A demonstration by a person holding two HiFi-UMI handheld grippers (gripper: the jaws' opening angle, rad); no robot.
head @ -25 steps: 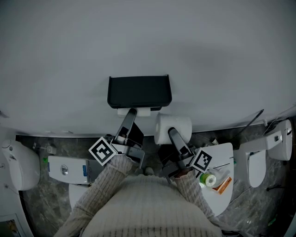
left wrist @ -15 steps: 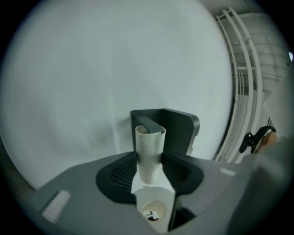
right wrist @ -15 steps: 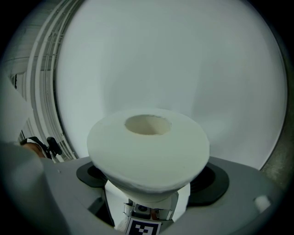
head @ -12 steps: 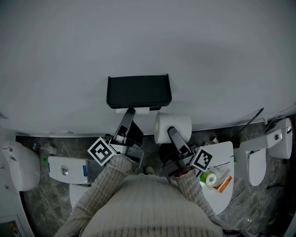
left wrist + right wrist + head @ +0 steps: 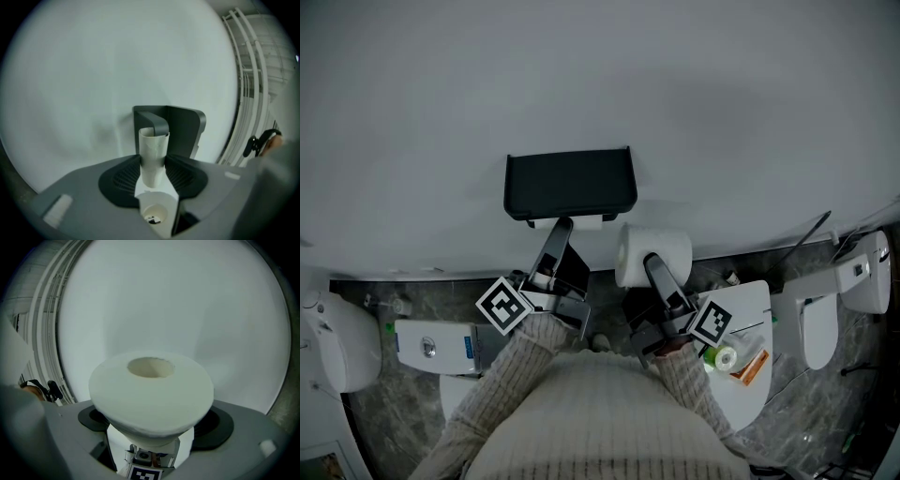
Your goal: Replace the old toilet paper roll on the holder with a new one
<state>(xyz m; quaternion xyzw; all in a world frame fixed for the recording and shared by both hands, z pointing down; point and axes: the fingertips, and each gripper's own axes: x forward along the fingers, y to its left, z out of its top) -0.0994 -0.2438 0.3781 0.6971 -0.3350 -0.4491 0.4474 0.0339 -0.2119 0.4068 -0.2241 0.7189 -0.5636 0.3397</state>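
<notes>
The black holder [image 5: 570, 183] hangs on the white wall, and an empty cardboard tube [image 5: 572, 223] sits on its arm just below. My left gripper [image 5: 562, 232] reaches up to the tube. In the left gripper view the tube [image 5: 153, 150] stands between the ribbed pads [image 5: 126, 176], which press on it, while the holder's arm [image 5: 154, 123] enters its top end. My right gripper [image 5: 656, 270] is shut on a full white toilet paper roll [image 5: 653, 253], held to the right of the holder. The roll [image 5: 150, 394] fills the right gripper view and hides the jaws' tips.
A white toilet [image 5: 337, 337] and a white box [image 5: 431, 345] stand on the dark floor at left. At right a small white table [image 5: 755, 309] bears a green-capped item [image 5: 724, 360] and an orange object [image 5: 754, 371]. A second toilet [image 5: 839, 305] is at far right.
The head view has shifted a little, so the holder now shows higher and more to the left. Both grippers stay where they were, the right still holding the full roll.
</notes>
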